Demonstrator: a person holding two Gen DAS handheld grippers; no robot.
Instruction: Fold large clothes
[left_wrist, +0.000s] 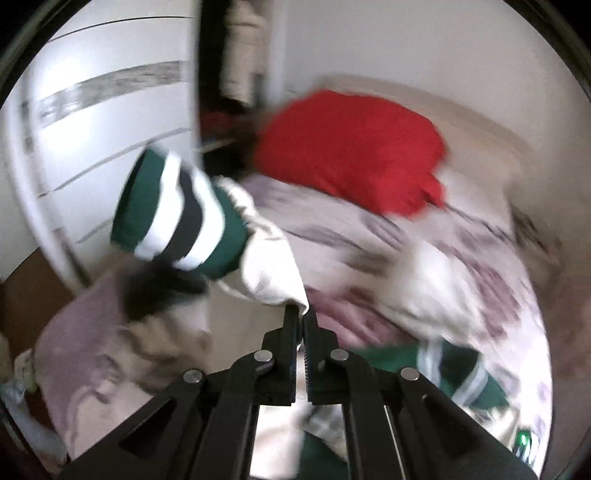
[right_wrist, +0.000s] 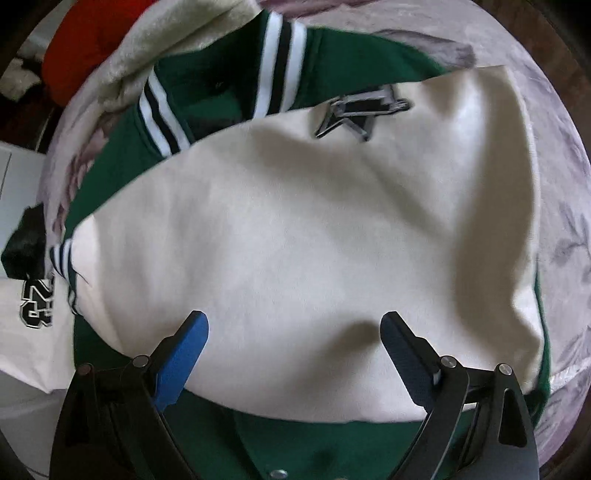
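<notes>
Left tongs (left_wrist: 301, 314): clenched on the cream sleeve (left_wrist: 266, 258) of a varsity jacket, pinching a fold of fabric between the black fingers. Sleeve raised off the bed, its green, white and black striped cuff (left_wrist: 173, 214) hanging free toward the white wardrobe door (left_wrist: 92, 122). View blurred.
Red garment (left_wrist: 351, 151): heaped on the bed beyond the sleeve, near the wall.
Bedspread (left_wrist: 461, 258): pale mauve with a leaf pattern, covering the bed.
Right tongs (right_wrist: 293, 332): released, blue-padded fingers (right_wrist: 184, 350) spread wide, nothing between them; pointing steeply down just above the jacket.
Varsity jacket (right_wrist: 295, 240): lying on the bedspread, green body with a cream sleeve folded across it. Number patch (right_wrist: 37, 302) at the far left on cream fabric; striped collar (right_wrist: 162, 110) at upper left; striped band (right_wrist: 280, 62) at top centre; star emblem (right_wrist: 358, 110) on the upper part of the folded sleeve. Green hem with a metal snap (right_wrist: 279, 472) showing at the bottom edge.
</notes>
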